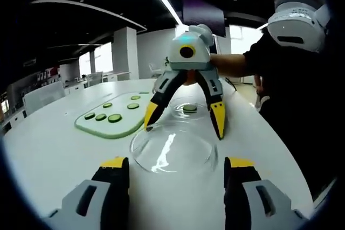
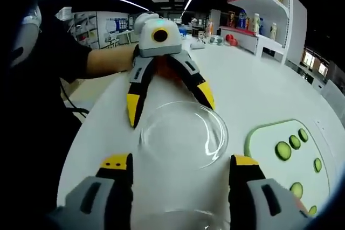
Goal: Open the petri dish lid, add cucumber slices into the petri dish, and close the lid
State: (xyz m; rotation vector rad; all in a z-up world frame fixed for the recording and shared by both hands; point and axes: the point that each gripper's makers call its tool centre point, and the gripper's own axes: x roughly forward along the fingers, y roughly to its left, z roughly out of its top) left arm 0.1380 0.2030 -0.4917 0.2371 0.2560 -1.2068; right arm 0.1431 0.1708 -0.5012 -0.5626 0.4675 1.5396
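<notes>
Both tongs stand wide open and hold nothing: the left tongs point(image 1: 175, 168) face the right tongs point(image 1: 186, 114) across the desk point(image 1: 48, 149). A clear lid point(image 1: 172, 149) lies on the desk between them, and the dish point(image 1: 190, 109) with one slice point(image 1: 190, 108) in it sits under the right tongs. The remaining cucumber slices point(image 2: 294, 144) lie on a green board point(image 2: 264, 141) to the right of the right tongs point(image 2: 178, 168), so that pair looks better placed to fetch one.

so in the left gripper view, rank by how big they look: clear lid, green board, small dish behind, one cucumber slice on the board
1. Clear lid, though nearness to the camera inflates it.
2. Green board, farther off, so true size is unsure.
3. Small dish.
4. Cucumber slice.
</notes>
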